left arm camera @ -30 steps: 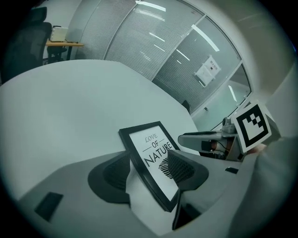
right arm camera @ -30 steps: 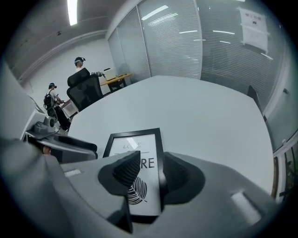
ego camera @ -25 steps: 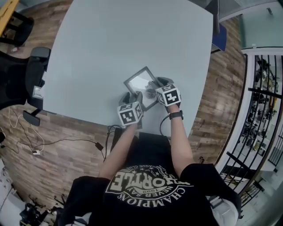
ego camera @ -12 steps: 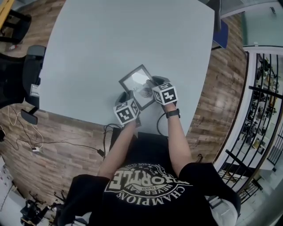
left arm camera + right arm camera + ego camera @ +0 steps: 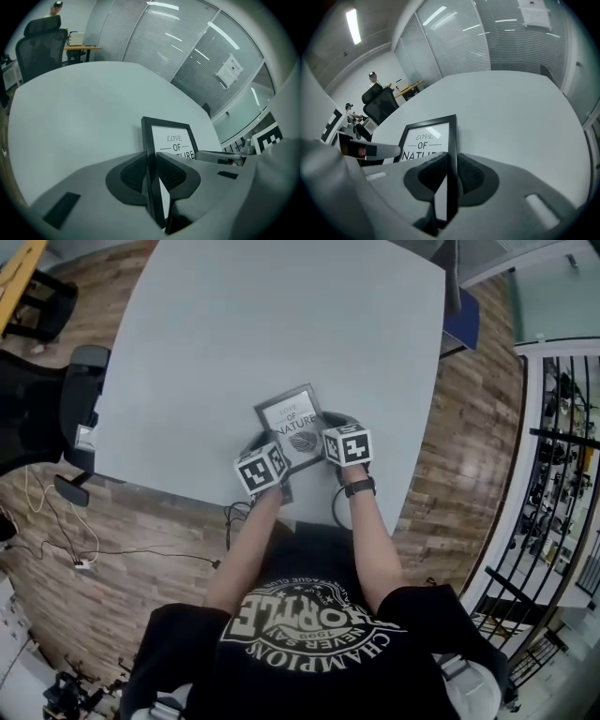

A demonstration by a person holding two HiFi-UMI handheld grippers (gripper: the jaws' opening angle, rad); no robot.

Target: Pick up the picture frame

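Since a second ago the picture frame (image 5: 292,427) has turned straight on the table (image 5: 234,334); the left gripper (image 5: 151,165) is closing, pads on the frame's left edge; the right gripper (image 5: 451,171) is closing, pads on its right edge

A small rectangular frame (image 5: 293,425) with a thin black border is seen face up over the near part of the pale worktop (image 5: 262,324), turned slightly askew. A white sheet is held inside it, printed "LOVE OF NATURE" above a dark leaf-like drawing. Its left edge is taken between the closing jaws of the left hand-held gripper (image 5: 270,443), and its right edge between the closing jaws of the right hand-held gripper (image 5: 327,427). The pads are laid against the border on both faces. Whether it is raised off the worktop cannot be told.
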